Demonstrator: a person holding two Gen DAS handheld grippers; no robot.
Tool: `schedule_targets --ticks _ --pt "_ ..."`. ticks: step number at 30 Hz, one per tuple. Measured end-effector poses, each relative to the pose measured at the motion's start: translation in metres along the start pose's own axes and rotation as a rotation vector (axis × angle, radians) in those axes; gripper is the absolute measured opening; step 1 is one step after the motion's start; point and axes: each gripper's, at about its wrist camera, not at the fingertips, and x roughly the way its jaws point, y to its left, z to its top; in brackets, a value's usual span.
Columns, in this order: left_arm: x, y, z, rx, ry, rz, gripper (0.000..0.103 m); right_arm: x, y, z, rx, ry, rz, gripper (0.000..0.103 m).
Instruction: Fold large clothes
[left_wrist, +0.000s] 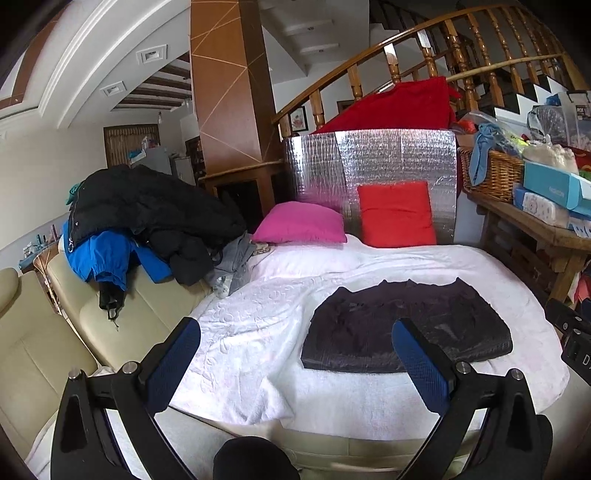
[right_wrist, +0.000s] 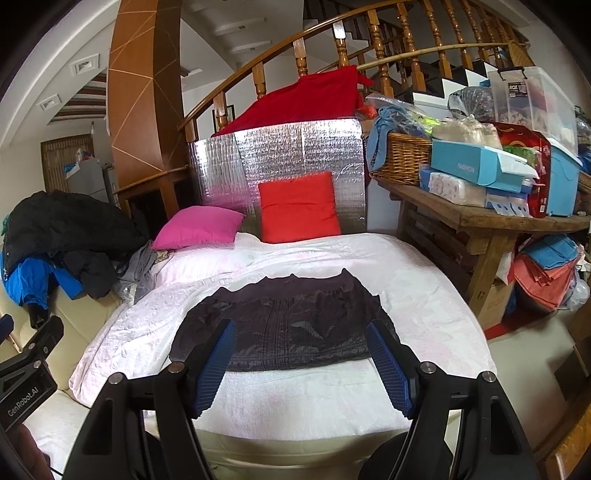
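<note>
Currently dark garment (right_wrist: 284, 325) lies folded flat on white bedspread (right_wrist: 295, 402), near edge. Left gripper (left_wrist: 295, 354) and right gripper (right_wrist: 301, 360) jaws open, empty. Pinch near corners evenly, fold away.

A curved wooden staircase railing (right_wrist: 332, 33) sweeps across 12 o'clock above a silver foil panel (right_wrist: 295, 147). A cluttered wooden table (right_wrist: 480, 218) stands at 3 o'clock, a cream sofa (left_wrist: 33, 350) at 9 o'clock.
</note>
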Motion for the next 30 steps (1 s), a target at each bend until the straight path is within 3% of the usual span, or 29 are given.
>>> schedule_targets --ticks 23,26,30 --pt "0.089 -0.025 0.017 -0.001 0.098 -0.025 0.103 0.101 0.012 0.017 -0.035 0.099 -0.006 0.076" --pt "0.108 -0.030 0.019 -0.003 0.116 -0.053 0.103 0.117 0.013 0.023 -0.039 0.102 -0.003 0.076" --pt "0.154 -0.026 0.028 -0.067 0.175 -0.165 0.103 0.150 0.001 0.035 -0.019 0.120 0.002 0.076"
